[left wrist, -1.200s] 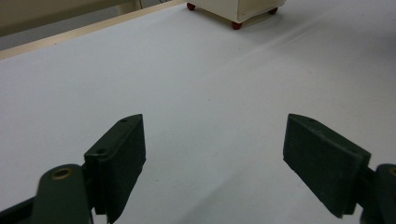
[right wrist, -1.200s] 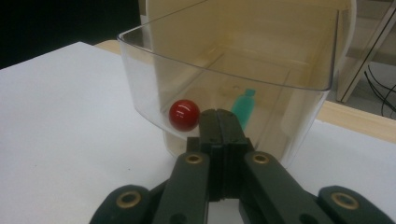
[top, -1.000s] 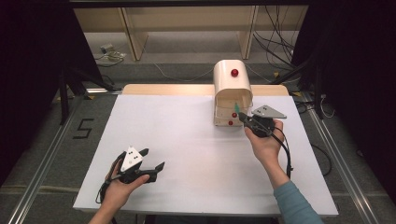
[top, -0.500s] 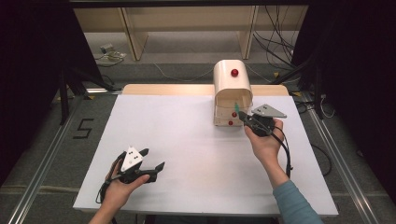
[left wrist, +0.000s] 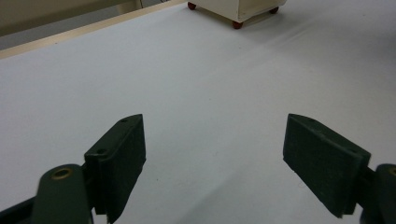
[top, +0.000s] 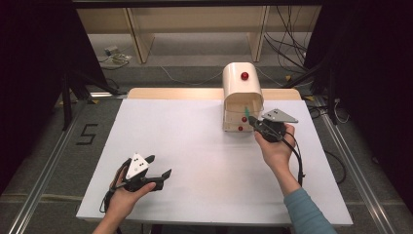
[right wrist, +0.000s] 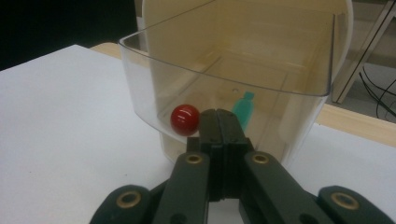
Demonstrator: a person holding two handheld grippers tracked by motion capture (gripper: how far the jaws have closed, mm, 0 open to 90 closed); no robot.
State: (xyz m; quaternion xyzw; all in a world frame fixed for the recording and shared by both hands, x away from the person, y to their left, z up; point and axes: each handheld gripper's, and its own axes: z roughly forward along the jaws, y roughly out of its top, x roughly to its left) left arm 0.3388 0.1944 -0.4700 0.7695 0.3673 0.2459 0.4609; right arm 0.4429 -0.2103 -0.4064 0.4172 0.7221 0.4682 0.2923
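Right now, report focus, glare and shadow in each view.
High view: even light on the table, dark surround. Left gripper view: near pads soft, faint shadow between. Right gripper view: red knob sharp with a highlight; clear lid shows a green item hazily.

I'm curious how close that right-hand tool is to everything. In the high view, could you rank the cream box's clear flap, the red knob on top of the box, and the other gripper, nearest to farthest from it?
1. Clear flap: right at the right gripper tips, at the box front.
2. Red knob: on the cream box's top, farther back.
3. Left gripper: across the table, near its front left.
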